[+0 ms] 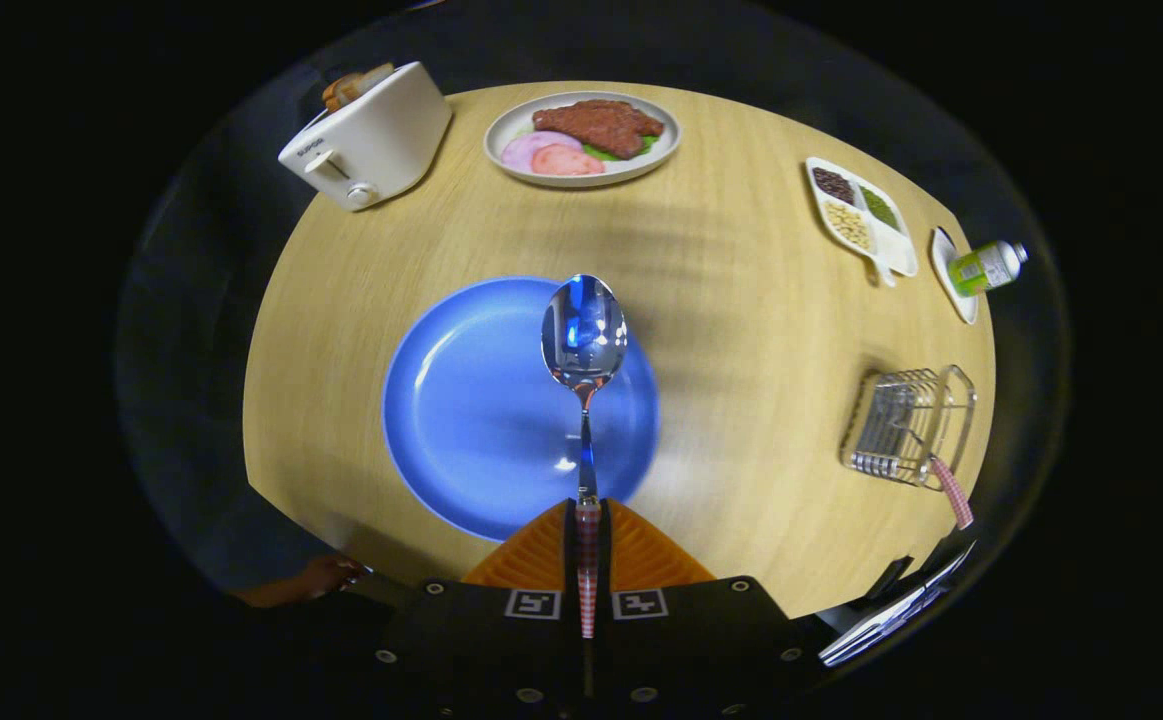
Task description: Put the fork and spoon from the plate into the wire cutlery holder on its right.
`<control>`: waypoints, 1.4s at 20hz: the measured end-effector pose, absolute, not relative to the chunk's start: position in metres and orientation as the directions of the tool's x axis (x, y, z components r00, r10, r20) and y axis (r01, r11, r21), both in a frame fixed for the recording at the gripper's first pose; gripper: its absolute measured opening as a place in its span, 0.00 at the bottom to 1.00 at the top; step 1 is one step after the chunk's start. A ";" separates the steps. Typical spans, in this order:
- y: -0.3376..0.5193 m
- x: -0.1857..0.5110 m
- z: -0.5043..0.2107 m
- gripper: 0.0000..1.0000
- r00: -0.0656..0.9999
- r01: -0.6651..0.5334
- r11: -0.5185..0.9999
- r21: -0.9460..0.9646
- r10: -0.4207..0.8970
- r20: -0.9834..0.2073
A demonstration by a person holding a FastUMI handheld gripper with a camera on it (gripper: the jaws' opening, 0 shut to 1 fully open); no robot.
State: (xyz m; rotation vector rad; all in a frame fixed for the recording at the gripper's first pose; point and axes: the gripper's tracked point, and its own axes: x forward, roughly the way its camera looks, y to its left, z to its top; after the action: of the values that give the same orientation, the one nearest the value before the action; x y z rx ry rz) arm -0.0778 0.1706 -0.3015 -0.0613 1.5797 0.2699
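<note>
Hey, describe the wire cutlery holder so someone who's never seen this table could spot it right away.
Start at the blue plate under the spoon that the hand-held gripper is shut on. Look right across the bare wood to the table's edge: the wire cutlery holder stands there. Unlike the solid white dishes beyond it, it is see-through metal wire with a checked handle poking out.

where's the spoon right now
In the gripper view the spoon is clamped by its handle in the gripper, bowl raised over the blue plate.
</note>
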 end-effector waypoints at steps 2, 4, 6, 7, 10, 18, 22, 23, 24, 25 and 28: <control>0.126 -0.081 -0.289 0.05 -0.040 -0.161 0.981 0.112 0.107 -0.993; 0.080 -0.079 -0.279 0.05 -0.044 -0.132 0.988 0.083 0.077 -0.996; 0.037 -0.078 -0.267 0.04 -0.061 -0.132 0.990 0.048 0.040 -0.997; 0.023 -0.078 -0.264 0.04 -0.082 -0.130 0.990 0.047 0.036 -0.996; -0.006 -0.079 -0.260 0.05 -0.161 -0.149 0.986 0.071 0.047 -0.986; -0.044 -0.095 -0.285 0.05 -0.477 -0.222 0.963 0.154 0.030 -0.879; -0.056 -0.093 -0.290 0.04 -0.574 -0.253 0.950 0.182 0.004 -0.819; -0.058 -0.094 -0.289 0.04 -0.594 -0.268 0.944 0.195 -0.003 -0.804; -0.060 -0.091 -0.287 0.04 -0.618 -0.287 0.935 0.207 -0.015 -0.786; -0.059 -0.086 -0.284 0.04 -0.639 -0.293 0.930 0.219 -0.020 -0.769; -0.054 -0.071 -0.286 0.05 -0.670 -0.304 0.924 0.232 -0.034 -0.741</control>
State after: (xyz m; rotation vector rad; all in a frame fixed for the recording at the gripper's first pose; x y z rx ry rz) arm -0.0715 -0.0539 -0.2857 -0.2384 2.2767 0.4325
